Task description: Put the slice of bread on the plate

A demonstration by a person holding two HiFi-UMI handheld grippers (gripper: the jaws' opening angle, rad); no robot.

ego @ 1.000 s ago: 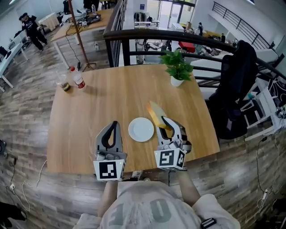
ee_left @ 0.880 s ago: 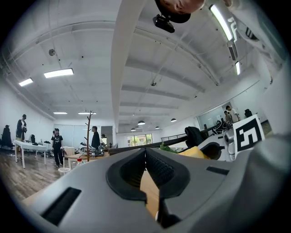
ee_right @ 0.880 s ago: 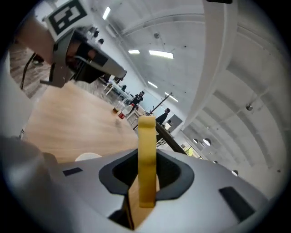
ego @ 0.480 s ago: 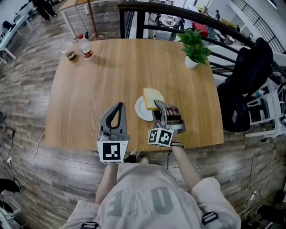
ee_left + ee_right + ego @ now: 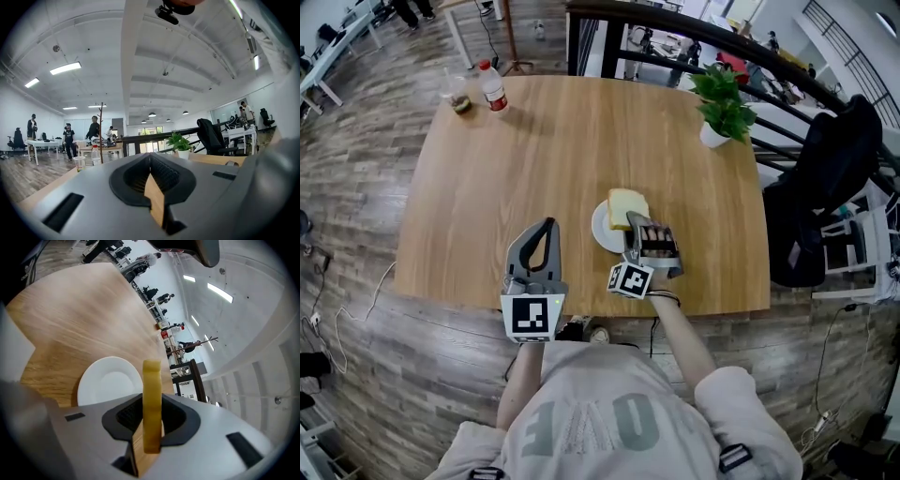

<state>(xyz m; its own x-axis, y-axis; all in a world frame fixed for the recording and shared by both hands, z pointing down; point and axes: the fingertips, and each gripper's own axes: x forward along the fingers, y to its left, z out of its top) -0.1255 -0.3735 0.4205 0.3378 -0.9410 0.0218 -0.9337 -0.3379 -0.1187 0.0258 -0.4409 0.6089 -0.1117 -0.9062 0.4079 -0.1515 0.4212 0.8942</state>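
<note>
Right gripper [image 5: 151, 422] clamped on bread slice [image 5: 151, 394], held just over the plate [image 5: 101, 383]. Left gripper [image 5: 150, 164] closed, empty. Best: centre slice, lower it flat, then release without nudging the plate.

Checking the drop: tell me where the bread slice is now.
In the head view, the bread slice is clamped in the right gripper, over the white plate, right of the left gripper.

We count one bench [image 5: 516, 169], one slice of bread [image 5: 627, 205], one plate [image 5: 601, 232], one bottle [image 5: 493, 88], one cup [image 5: 457, 91] and one potted plant [image 5: 724, 108]. We log two tools: left tool [image 5: 548, 225] and right tool [image 5: 636, 221].
</note>
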